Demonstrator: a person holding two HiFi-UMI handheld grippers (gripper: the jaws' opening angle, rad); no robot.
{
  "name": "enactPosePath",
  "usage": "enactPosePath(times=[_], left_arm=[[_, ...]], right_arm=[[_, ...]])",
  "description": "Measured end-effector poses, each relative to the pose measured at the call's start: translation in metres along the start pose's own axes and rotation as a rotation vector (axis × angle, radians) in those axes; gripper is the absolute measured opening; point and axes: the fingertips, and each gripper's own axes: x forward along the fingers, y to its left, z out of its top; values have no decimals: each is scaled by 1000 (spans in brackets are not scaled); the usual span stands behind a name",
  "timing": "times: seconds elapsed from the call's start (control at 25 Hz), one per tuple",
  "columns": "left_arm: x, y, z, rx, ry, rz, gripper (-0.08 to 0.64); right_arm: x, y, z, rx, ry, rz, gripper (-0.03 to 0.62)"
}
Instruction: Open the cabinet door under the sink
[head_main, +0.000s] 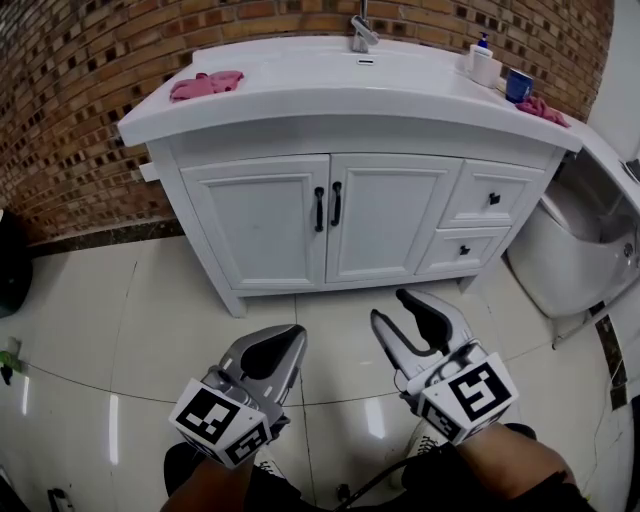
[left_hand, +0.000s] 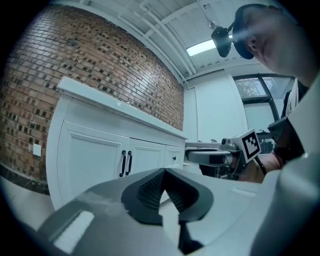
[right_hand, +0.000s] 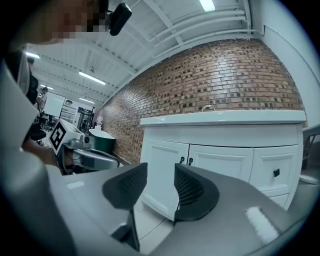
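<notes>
1. The cabinet stands at the far side against the brick wall. Both its doors are shut, and the two black handles sit side by side where the doors meet.
2. Right of the doors are two small drawers, also shut.
3. The left claw hangs over the tiled floor on the near side, well apart from the cabinet. Its jaws are pressed together with nothing between them.
4. The right claw is just to its right and a little farther out. Its jaws are spread and empty, and it points toward the doors.
5. On the white worktop a pink cloth lies at the left. The tap is at the far middle, and a bottle and a blue cup stand at the right.
</notes>
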Motion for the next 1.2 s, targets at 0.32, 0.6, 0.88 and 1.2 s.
enactPosePath(times=[0.32, 0.6, 0.88, 1.2], left_arm=[[19, 23, -9, -38, 9, 3, 5], [50, 35, -36, -50, 55, -31, 5], [63, 59, -39, -55, 37, -11, 5], [67, 69, -41, -7, 47, 7, 5]], right_arm=[[47, -33, -9, -32, 10, -52, 138], [95, -58, -21, 37, -31, -70, 117], [143, -81, -37, 44, -35, -134, 97], [165, -104, -53, 49, -22, -175, 97]])
